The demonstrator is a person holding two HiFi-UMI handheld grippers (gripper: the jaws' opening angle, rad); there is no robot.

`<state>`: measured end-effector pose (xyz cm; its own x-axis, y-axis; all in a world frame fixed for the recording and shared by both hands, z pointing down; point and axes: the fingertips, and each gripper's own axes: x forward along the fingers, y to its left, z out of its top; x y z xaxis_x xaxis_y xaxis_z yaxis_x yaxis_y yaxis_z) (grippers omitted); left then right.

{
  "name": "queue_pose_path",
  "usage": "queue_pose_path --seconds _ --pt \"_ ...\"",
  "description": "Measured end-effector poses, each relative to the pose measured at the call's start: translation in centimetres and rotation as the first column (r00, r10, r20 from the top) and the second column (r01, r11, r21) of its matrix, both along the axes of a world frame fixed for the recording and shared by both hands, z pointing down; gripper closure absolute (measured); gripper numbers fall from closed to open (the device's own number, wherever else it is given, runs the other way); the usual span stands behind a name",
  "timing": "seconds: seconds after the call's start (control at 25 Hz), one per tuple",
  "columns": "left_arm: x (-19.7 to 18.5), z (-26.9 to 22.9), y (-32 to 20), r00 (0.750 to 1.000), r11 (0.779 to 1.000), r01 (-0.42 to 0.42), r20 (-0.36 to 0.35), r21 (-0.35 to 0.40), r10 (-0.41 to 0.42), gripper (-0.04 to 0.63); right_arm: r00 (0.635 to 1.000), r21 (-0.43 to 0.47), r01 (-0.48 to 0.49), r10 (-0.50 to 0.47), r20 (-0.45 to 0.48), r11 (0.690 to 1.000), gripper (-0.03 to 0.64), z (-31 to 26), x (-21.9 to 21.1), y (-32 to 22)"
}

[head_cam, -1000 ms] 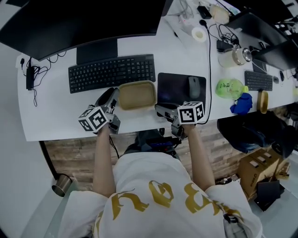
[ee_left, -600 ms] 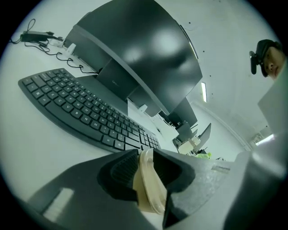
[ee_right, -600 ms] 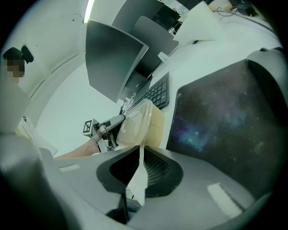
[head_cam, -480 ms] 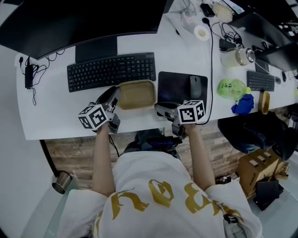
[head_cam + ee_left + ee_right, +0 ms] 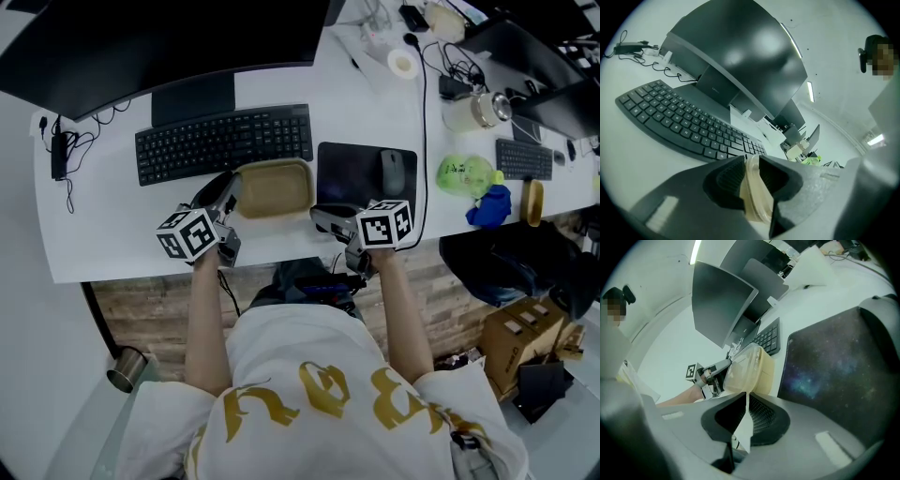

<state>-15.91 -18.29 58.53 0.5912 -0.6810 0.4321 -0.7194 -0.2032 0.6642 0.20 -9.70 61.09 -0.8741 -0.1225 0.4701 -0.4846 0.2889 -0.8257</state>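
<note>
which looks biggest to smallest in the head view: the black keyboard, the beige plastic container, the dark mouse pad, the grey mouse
1. black keyboard
2. dark rectangular mouse pad
3. beige rectangular plastic container
4. grey computer mouse, clearly the smallest
All are at about desk height, so nearness to the camera hardly skews the order.

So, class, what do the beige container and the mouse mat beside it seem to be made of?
The container looks like thin, translucent beige plastic: light shows through its rim. The mouse mat is probably cloth-topped, matte: starry print, no glare.
</note>
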Motion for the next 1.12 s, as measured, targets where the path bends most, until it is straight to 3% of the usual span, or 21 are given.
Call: queue_pose_path --seconds 1.12 --pt "0.4 -4.2 0.2 1.0 0.997 0.031 0.001 0.068 -0.031 0.505 0.999 0.093 -0.044 0.042 0.022 0.995 0.578 -4.7 0.7 -0.9"
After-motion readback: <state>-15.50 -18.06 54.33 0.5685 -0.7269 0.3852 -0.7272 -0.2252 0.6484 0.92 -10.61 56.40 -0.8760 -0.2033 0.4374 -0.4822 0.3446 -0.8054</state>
